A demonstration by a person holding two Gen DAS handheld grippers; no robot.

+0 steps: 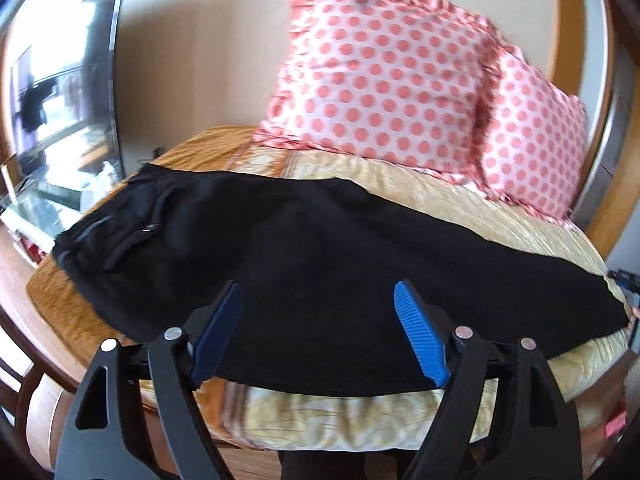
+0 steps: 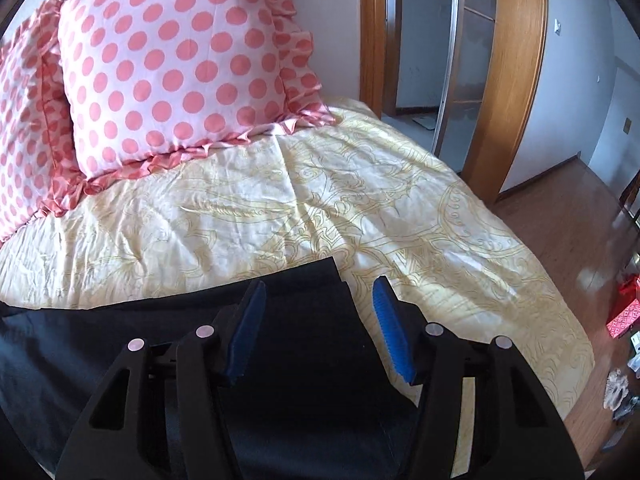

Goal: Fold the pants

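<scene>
Black pants lie across a yellow bedspread; left gripper and right gripper hover wide-fingered, polka-dot pillows at twelve o'clock

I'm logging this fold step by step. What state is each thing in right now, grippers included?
Black fabric pants: spread flat across the bed, legs laid together, lengthwise.
Left gripper: open, blue fingers over the pants' middle, holding nothing.
Right gripper: open, over the hem end of the pants.
Pink polka-dot pillows: propped upright at the head of the bed.
Yellow patterned bedspread: wrinkled.
</scene>
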